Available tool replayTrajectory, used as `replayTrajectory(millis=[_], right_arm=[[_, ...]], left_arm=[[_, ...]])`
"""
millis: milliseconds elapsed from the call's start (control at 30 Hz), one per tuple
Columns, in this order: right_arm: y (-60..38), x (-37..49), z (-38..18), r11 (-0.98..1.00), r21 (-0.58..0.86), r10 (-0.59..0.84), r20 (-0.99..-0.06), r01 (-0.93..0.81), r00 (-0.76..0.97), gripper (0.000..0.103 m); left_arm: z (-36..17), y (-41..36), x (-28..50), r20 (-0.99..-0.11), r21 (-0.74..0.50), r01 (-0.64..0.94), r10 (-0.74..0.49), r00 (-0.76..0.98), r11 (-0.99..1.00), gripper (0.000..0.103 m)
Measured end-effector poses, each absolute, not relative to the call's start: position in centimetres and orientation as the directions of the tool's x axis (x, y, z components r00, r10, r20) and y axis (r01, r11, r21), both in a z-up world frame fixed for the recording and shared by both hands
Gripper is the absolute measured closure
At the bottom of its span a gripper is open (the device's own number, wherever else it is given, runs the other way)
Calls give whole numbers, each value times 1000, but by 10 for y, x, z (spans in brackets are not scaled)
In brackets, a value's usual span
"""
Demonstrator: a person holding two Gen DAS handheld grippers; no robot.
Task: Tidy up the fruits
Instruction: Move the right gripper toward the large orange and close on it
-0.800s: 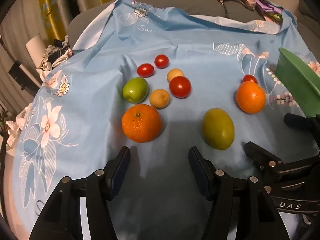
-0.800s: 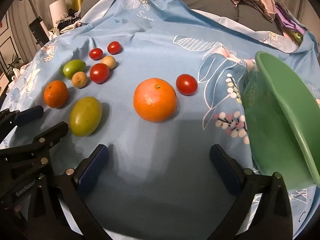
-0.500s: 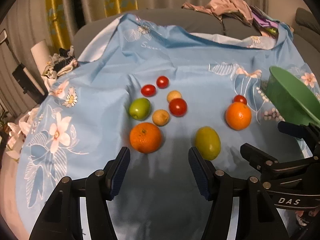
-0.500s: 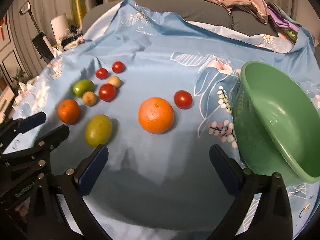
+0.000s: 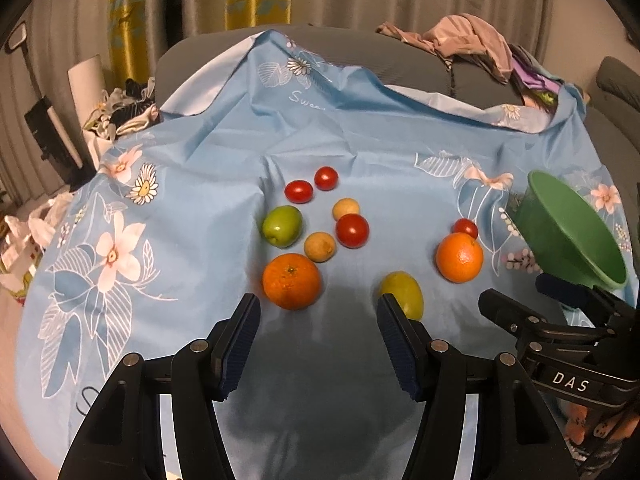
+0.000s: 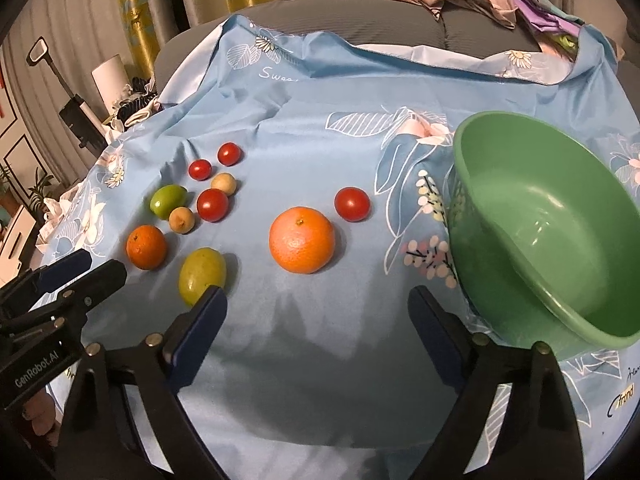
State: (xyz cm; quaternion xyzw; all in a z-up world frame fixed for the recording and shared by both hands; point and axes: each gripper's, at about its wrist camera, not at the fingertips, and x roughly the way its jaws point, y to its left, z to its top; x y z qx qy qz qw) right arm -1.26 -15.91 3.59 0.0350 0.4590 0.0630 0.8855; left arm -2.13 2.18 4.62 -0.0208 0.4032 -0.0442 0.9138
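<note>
both grippers, left gripper [image 5: 318, 340] and right gripper [image 6: 316, 332], gape wide, holding nothing. fruits loose on cloth [image 6: 320, 112]: oranges [image 6: 302, 239], tomatoes [image 6: 351, 204], green ones left. bowl [image 6: 560, 300] right, tilted, empty. risk: round fruit rolls off when nudged.

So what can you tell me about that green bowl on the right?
The green bowl looks like smooth, glossy plastic, round and deep with a rolled rim. It is empty and sits tilted on the blue flowered cloth, its opening leaning toward the camera. No fruit touches it; the nearest is a small red tomato. Neither gripper holds it.
</note>
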Motion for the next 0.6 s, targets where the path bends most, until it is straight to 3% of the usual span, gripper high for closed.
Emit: replayTrajectory(millis=[267, 400, 500, 600], right_arm=[[-157, -13, 44, 982, 167, 187, -801, -88, 569, 22], [-158, 9, 70, 964, 252, 253, -783, -81, 569, 23], [-155, 34, 89, 963, 261, 250, -792, -61, 558, 23], [-154, 52, 92, 960, 274, 256, -790, -52, 557, 23]], left_arm=[[51, 33, -19, -739, -149, 50, -145, 658, 988, 44], [80, 36, -6, -716, -199, 28, -165, 678, 980, 44], [104, 40, 7, -697, -182, -23, -113, 708, 983, 44], [102, 46, 21, -720, -223, -67, -118, 684, 973, 44]])
